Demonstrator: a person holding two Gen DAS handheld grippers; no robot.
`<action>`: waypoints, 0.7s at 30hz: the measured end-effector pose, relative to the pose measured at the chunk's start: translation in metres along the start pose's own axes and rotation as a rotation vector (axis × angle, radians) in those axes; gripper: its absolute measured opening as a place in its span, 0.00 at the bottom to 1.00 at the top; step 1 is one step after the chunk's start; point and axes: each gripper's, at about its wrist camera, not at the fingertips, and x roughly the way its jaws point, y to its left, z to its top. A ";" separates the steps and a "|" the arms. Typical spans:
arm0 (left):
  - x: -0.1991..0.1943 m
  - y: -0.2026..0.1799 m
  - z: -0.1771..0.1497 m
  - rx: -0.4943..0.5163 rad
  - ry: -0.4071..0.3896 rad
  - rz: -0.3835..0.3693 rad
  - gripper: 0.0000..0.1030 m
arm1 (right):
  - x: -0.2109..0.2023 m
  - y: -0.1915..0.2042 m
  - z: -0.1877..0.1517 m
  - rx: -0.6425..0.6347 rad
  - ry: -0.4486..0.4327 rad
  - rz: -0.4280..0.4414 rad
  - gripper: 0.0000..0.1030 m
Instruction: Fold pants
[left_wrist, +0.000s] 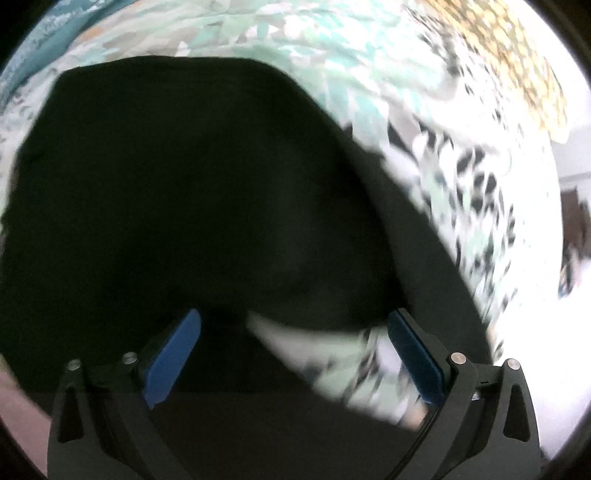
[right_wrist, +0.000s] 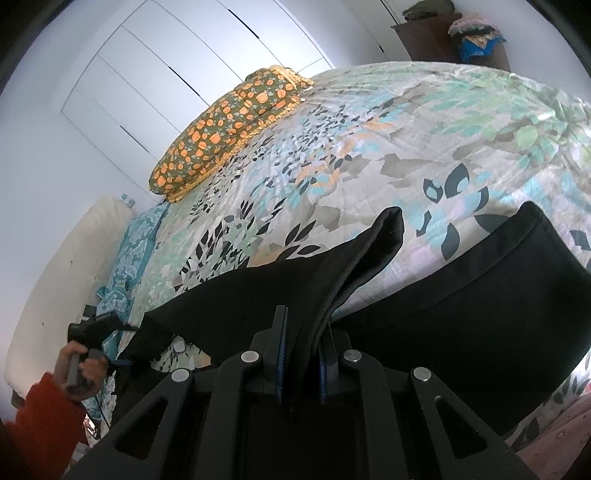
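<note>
Black pants (left_wrist: 192, 192) lie on a floral bedspread (left_wrist: 332, 66) and fill most of the left wrist view. My left gripper (left_wrist: 294, 314) points steeply down over them, open, its blue pads (left_wrist: 173, 354) wide apart with nothing pressed between them. In the right wrist view the pants (right_wrist: 480, 314) stretch across the bed's near edge. My right gripper (right_wrist: 304, 321) is shut on a raised fold of the black cloth, which stands up in a peak (right_wrist: 384, 229). At the far left, a hand (right_wrist: 85, 369) in a red sleeve holds the left gripper (right_wrist: 99, 325) by the pants' other end.
The bedspread (right_wrist: 369, 147) covers a large bed. An orange-patterned pillow (right_wrist: 221, 133) lies at its far side, with a teal cloth (right_wrist: 129, 251) and a white cushion (right_wrist: 74, 266) along the left. White wardrobe doors (right_wrist: 166, 74) stand behind; a dark cabinet (right_wrist: 443, 40) is at top right.
</note>
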 end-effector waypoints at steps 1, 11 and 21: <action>-0.013 -0.002 -0.014 0.016 -0.035 0.031 0.98 | 0.002 0.000 0.000 0.001 0.003 0.000 0.13; -0.004 -0.026 0.035 0.029 -0.165 -0.088 0.99 | 0.005 0.008 -0.003 -0.043 0.012 -0.010 0.12; 0.044 -0.053 0.065 0.063 -0.092 -0.205 0.03 | -0.009 0.008 -0.001 -0.028 0.015 -0.008 0.11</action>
